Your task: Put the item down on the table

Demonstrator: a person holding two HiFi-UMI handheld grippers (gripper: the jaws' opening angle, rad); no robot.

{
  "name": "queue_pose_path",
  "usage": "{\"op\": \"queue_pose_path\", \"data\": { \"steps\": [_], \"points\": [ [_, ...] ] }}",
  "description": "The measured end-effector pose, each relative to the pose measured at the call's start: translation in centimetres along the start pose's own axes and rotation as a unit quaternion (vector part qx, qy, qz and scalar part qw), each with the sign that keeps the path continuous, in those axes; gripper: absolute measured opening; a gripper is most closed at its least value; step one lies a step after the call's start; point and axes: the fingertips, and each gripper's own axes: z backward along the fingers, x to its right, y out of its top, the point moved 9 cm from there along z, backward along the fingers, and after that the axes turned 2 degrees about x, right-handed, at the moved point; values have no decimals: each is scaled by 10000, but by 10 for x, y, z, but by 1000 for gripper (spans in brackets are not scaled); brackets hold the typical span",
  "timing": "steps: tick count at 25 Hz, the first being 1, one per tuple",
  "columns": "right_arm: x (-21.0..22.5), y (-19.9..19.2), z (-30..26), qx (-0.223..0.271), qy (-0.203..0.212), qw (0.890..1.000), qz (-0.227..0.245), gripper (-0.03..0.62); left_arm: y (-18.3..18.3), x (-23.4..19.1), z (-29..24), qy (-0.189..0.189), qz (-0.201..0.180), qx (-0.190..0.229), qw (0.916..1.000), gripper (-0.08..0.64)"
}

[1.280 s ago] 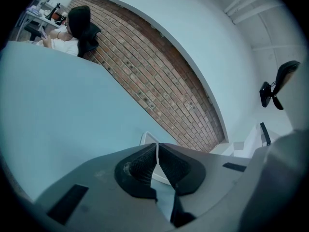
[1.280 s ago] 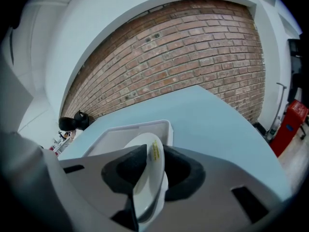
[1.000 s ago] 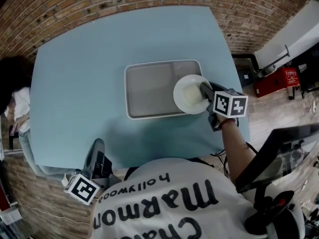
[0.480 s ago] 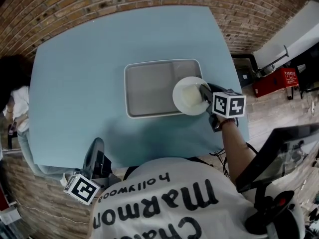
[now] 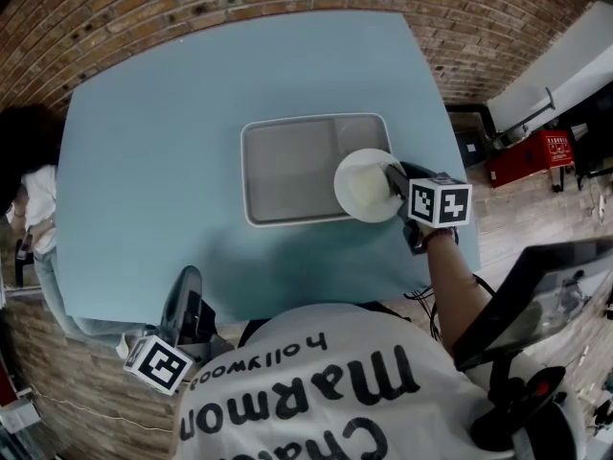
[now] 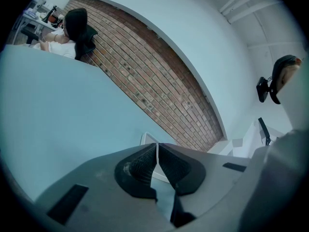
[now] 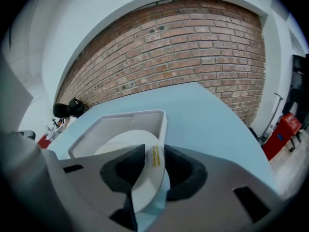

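Looking along the right gripper (image 7: 153, 164), we see its two dark jaws closed on the rim of a white plate (image 7: 126, 146), one pad on each face. The plate sits tilted, its near edge pinched low between the pads. A small yellow label (image 7: 155, 156) shows on the plate beside the right pad. Behind the plate we see a pale grey rectangular tray (image 7: 126, 114) lying flat on the light blue worktop (image 7: 217, 124). The plate overlaps the tray's near right part, and we cannot tell whether they touch. A brick wall (image 7: 193, 47) runs beyond the worktop. A dark-haired person (image 7: 67, 109) is at far left and a red object (image 7: 285, 129) at far right.
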Motion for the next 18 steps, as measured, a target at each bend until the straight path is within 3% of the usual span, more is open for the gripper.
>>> {"op": "queue_pose_path", "data": {
  "steps": [6,18],
  "points": [
    [-2,0,1,-34,-84,9999,101,110,-1,-2,4,39,64,-20,10000,20],
    [-7,-2,0,-25,-249,9956,899,110,-5,-6,13,115,134,38,9998,20]
  ]
}}
